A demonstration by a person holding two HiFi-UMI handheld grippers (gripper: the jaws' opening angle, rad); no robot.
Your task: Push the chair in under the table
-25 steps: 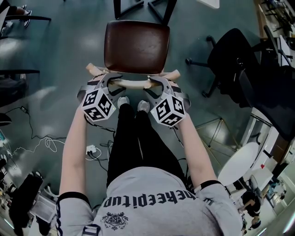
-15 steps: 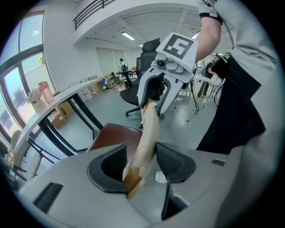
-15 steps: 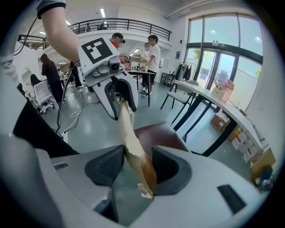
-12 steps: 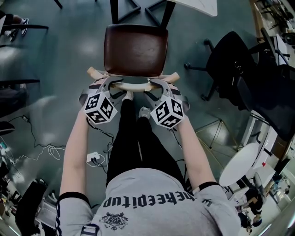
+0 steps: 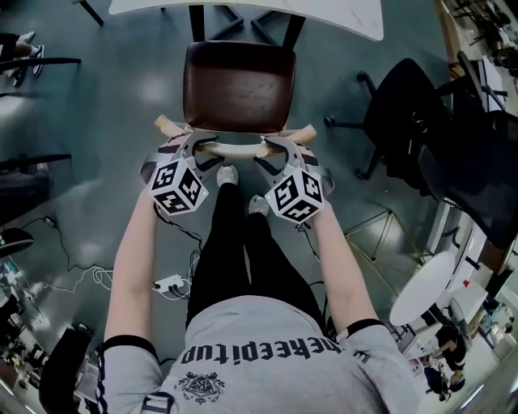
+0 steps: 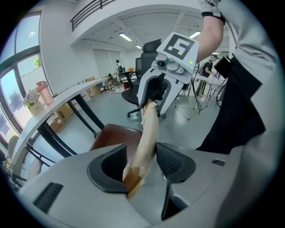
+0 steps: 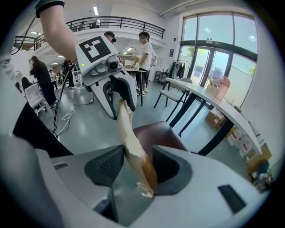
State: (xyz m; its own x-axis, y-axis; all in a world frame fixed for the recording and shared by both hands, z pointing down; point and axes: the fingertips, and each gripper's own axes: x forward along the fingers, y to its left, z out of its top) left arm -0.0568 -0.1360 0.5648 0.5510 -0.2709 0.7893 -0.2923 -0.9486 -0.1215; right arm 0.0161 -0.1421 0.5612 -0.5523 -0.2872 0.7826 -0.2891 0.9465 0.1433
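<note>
Gripping the chair (image 5: 239,85) by its pale backrest rail (image 5: 233,149) — left gripper (image 5: 201,149) and right gripper (image 5: 264,149) both have jaws clamped on it. Brown seat points at the white table (image 5: 243,8), front near its edge.

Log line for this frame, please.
left gripper: shut on backrest rail | right gripper: shut on backrest rail | chair seat: not yet under table

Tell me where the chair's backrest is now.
In the head view the backrest lies at upper centre, gripped by the left gripper and the right gripper, on the near side of the brown seat.
</note>
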